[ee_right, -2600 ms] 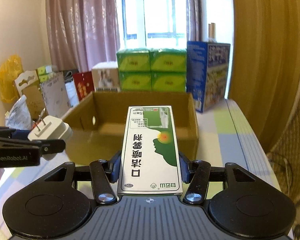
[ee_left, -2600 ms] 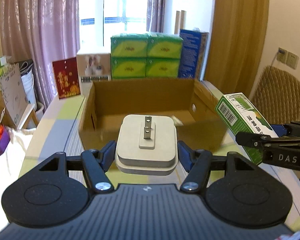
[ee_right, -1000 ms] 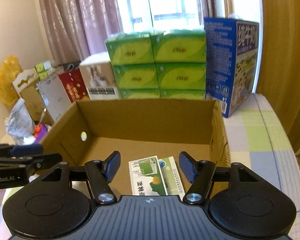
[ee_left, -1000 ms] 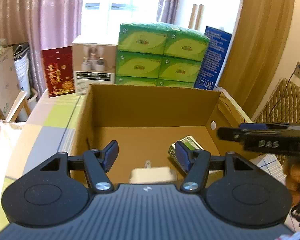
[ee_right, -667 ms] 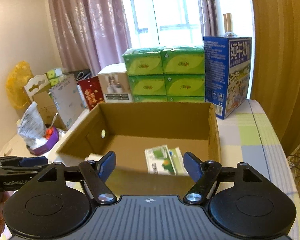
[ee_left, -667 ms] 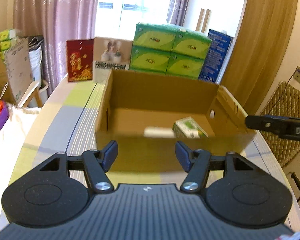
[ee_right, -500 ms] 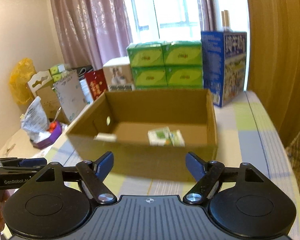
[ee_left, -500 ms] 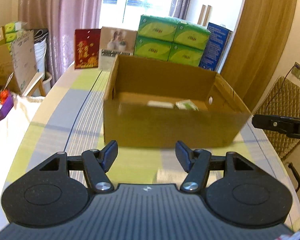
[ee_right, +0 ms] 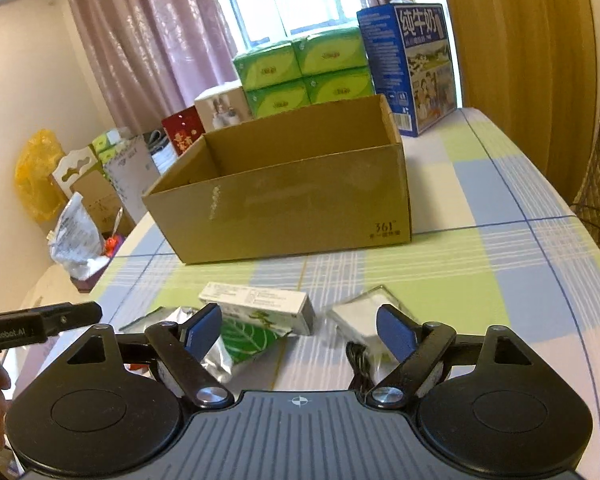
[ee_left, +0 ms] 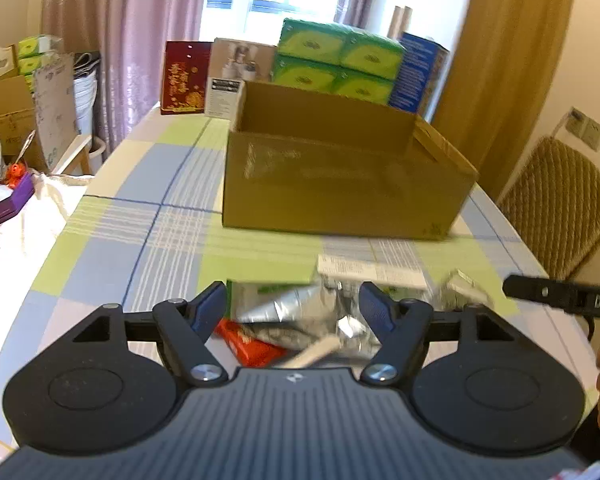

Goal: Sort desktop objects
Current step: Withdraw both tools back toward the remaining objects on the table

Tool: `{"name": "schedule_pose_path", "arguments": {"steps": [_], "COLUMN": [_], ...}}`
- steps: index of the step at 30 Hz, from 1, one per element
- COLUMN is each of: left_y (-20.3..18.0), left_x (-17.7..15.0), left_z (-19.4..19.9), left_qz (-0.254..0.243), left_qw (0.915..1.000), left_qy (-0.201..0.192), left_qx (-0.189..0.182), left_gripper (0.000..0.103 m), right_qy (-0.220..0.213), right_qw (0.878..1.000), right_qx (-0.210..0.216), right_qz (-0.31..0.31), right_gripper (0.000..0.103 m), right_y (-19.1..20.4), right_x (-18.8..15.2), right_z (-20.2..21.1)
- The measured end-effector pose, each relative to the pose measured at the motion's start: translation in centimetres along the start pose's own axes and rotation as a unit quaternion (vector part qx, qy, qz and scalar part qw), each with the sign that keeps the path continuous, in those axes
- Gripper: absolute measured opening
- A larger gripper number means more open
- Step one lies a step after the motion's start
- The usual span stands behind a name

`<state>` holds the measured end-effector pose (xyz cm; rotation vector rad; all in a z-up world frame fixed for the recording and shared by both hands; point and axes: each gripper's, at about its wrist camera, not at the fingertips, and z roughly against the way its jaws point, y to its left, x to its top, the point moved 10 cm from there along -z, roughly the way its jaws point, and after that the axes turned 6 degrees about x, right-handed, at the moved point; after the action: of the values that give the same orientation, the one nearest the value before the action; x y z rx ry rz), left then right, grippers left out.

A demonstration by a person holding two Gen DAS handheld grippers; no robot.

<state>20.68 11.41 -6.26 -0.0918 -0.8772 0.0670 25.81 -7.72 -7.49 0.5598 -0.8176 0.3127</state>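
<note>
Both grippers hang above the checked counter (ee_right: 500, 184) with their fingers spread wide and nothing between them. Below and between the fingers of the left gripper (ee_left: 293, 307) lies a crumpled silver foil pouch (ee_left: 300, 312), with a red packet (ee_left: 248, 342) just under the left finger and a pale stick-like item beside it, too blurred to identify. Just beyond the fingertips sits a long white carton (ee_left: 370, 270). In the right wrist view, the right gripper (ee_right: 298, 330) hovers over the same heap: the white carton (ee_right: 260, 300) lies ahead of its left finger, partly on a green-printed pouch (ee_right: 246, 338), and a clear-wrapped flat packet (ee_right: 364, 314) sits just before its right finger. Well beyond both pairs of fingers stands the open cardboard box (ee_right: 292, 200); its inside is hidden from this low angle. Stacked green tissue packs (ee_right: 304, 68) and a blue milk carton case (ee_right: 416, 64) stand behind it.
</note>
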Motion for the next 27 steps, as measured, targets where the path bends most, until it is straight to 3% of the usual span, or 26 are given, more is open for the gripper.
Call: {"name": "schedule_pose_path", "arguments": {"steps": [5, 13, 17, 23, 27], "left_y": [-0.3, -2.0, -3.5, -4.6, -3.4], "left_x": [-2.0, -3.0, -3.5, -5.1, -5.9], "left_z": [0.2, -0.5, -1.2, -1.8, -2.0], "left_qz": [-0.027, -0.042, -0.051, -0.088, -0.119], "left_qw": [0.9994, 0.9982, 0.9971, 0.9946, 0.9919], "left_qy": [0.008, 0.018, 0.030, 0.043, 0.043], "left_qx": [-0.017, -0.039, -0.048, -0.037, -0.012], "left_gripper": [0.069, 0.070, 0.070, 0.070, 0.070], "right_qy": [0.031, 0.041, 0.048, 0.062, 0.073], "right_qw": [0.999, 0.998, 0.997, 0.996, 0.996], "right_qx": [0.009, -0.046, -0.053, -0.048, -0.044], "right_qz": [-0.015, 0.013, 0.027, 0.033, 0.030], "right_gripper": [0.083, 0.083, 0.083, 0.082, 0.081], "right_y": [-0.7, -3.3, -3.8, -3.9, -4.1], "right_x": [-2.7, -4.2, -5.0, -5.6, -6.0], "right_z": [-0.8, -0.7, -0.8, -1.5, -2.1]}}
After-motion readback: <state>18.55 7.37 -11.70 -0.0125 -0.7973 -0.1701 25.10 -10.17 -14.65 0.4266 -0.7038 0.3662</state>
